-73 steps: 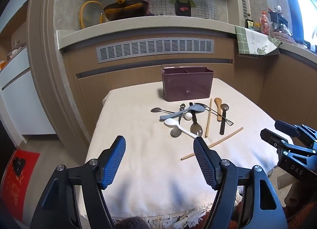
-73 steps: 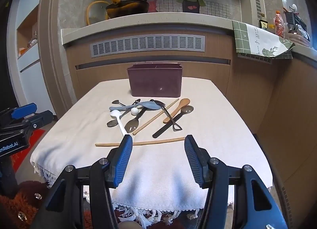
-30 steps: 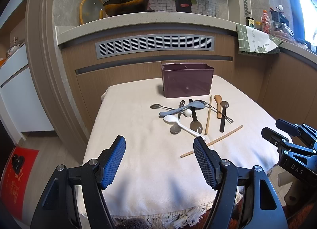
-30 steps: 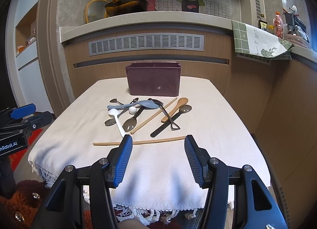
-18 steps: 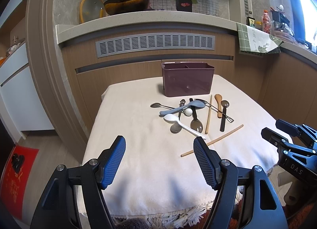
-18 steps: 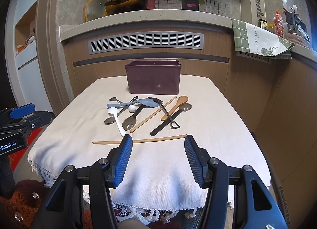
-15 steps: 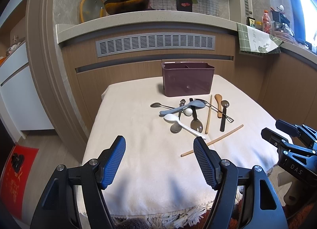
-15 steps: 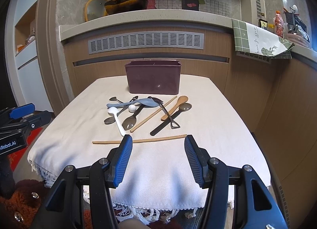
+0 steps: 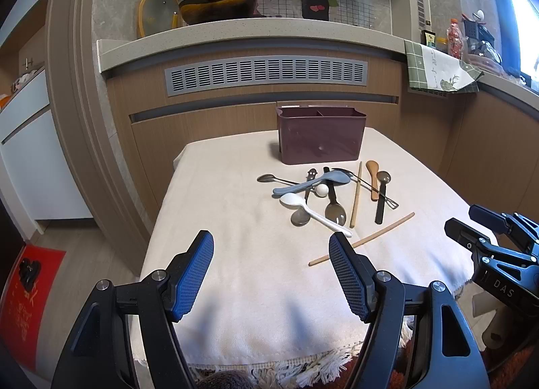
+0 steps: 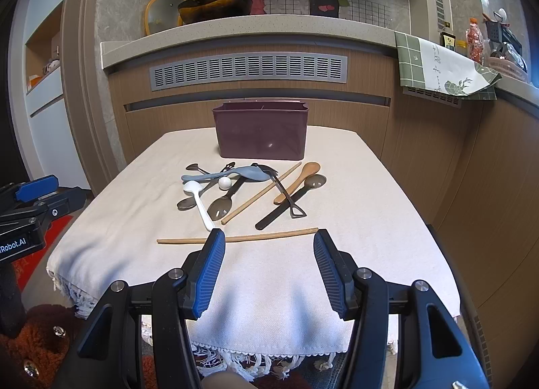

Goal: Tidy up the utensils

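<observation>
A dark maroon utensil holder (image 9: 320, 138) (image 10: 262, 133) stands at the back of a table covered with a cream cloth (image 9: 235, 254) (image 10: 353, 220). In front of it lies a pile of utensils: a white spoon (image 9: 313, 208) (image 10: 198, 202), a grey-blue spoon (image 9: 311, 184) (image 10: 225, 174), a wooden spoon (image 9: 373, 177) (image 10: 298, 180), dark spoons and two wooden chopsticks (image 9: 362, 243) (image 10: 256, 238). My left gripper (image 9: 271, 272) is open and empty over the near left of the table. My right gripper (image 10: 267, 269) is open and empty just short of the nearest chopstick.
A wooden cabinet with a grey vent (image 9: 266, 74) and a stone counter rise behind the table. A pan (image 10: 212, 5) and lid sit on the counter. A green cloth (image 10: 441, 69) hangs at the right. The table's fringed edge (image 10: 269, 358) is close below the grippers.
Both views have crept slightly nearer to the table and lifted a little. Nothing on the table has moved and both grippers stay open.
</observation>
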